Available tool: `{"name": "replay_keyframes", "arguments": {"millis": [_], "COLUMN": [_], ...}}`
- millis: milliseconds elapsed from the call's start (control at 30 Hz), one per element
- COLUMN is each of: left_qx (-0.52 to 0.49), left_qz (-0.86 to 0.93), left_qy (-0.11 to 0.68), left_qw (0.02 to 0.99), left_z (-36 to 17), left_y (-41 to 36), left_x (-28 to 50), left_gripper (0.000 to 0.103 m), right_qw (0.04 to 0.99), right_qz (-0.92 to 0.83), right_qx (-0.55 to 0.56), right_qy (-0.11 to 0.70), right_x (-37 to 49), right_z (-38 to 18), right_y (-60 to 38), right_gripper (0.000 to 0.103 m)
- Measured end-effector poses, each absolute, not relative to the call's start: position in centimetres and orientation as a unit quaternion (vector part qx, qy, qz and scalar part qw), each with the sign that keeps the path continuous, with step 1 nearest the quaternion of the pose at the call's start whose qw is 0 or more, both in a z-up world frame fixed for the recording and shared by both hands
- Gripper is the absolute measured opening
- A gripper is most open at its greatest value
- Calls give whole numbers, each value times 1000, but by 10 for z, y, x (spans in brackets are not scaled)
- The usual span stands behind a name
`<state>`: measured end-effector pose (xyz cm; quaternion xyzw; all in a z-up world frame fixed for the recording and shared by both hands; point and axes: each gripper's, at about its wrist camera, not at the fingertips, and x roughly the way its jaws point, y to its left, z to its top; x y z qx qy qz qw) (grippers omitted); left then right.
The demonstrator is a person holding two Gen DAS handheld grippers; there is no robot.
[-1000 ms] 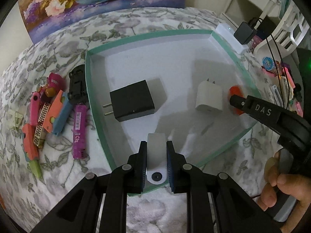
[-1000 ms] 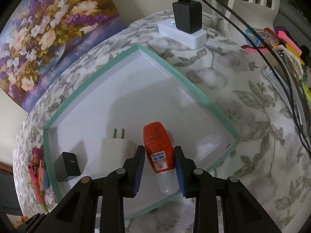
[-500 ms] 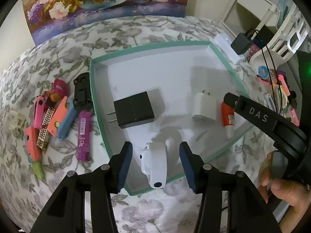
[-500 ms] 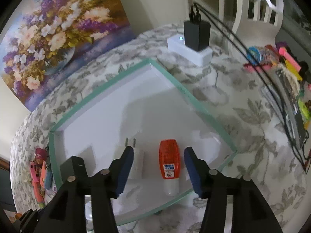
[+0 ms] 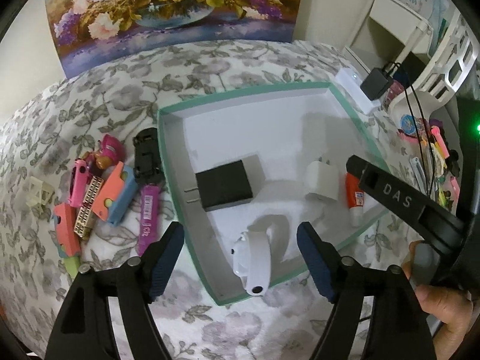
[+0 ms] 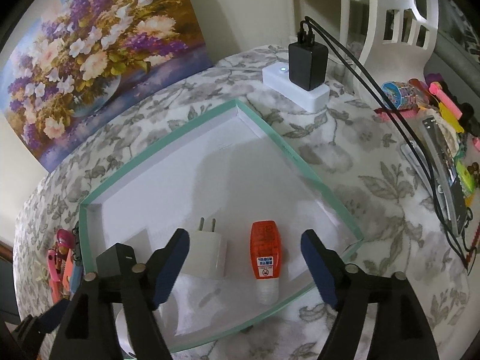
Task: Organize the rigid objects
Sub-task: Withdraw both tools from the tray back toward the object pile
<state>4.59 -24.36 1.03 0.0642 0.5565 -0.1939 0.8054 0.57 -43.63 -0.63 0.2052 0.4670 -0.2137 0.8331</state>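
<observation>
Tongs [image 5: 240, 258] open — tray [image 5: 168, 114], chargers [image 5: 223, 184], bottle [image 6: 265, 259]

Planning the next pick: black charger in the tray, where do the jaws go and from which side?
Come from above and close the jaws across the black charger's two long flat sides. It lies flat on the tray floor with clear floor all round. Its prongs point toward the tray's left wall in the left wrist view, so keep off that end. This is a judgement.
</observation>
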Motion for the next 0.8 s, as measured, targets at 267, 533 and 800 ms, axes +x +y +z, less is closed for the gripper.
{"name": "replay_keyframes", "arguments": {"millis": [267, 533, 800], "left_qx": [25, -6, -18], "left_qz": [-144, -118, -92], "left_qy": [546, 549, 523], "left_qw": [825, 827, 847], "left_z": [13, 9, 24], "left_y": [-203, -169, -131], "left_x": [61, 68, 77], "left_gripper": [95, 96, 96], "right_qw": [834, 839, 865], "right_qz": [-202, -189, -167], "right_qx": [191, 166, 155], "right_qy": [477, 482, 447], "right_x": [12, 16, 21], "right_z": [-10, -6, 22], "right_y": [-427, -406, -381], "right_gripper": [103, 103, 103]}}
